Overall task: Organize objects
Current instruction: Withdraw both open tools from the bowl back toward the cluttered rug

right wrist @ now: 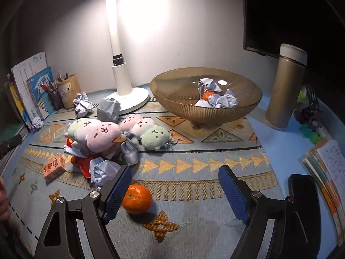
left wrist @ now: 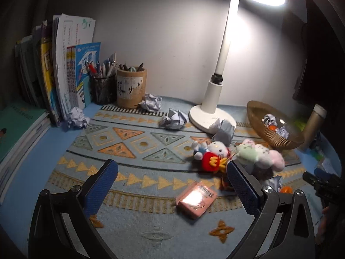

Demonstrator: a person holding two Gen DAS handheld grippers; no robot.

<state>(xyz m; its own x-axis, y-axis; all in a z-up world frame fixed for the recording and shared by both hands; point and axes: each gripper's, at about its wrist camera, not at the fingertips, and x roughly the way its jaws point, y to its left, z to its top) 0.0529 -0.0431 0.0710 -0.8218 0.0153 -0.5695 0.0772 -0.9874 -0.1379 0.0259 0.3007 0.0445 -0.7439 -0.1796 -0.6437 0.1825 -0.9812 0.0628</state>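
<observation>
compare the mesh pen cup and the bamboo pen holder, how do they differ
The mesh pen cup is black see-through wire; the bamboo pen holder is a solid tan tube with dark lettering on a pale patch. The mesh cup looks narrower and stands next to the books; the bamboo holder looks wider and stands on its other side, nearer the lamp. Both stand upright by the wall and hold pens.

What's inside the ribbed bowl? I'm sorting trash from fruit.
The ribbed bowl holds several crumpled paper balls and one orange fruit, partly buried among them. Anything beneath the paper is hidden.
</observation>
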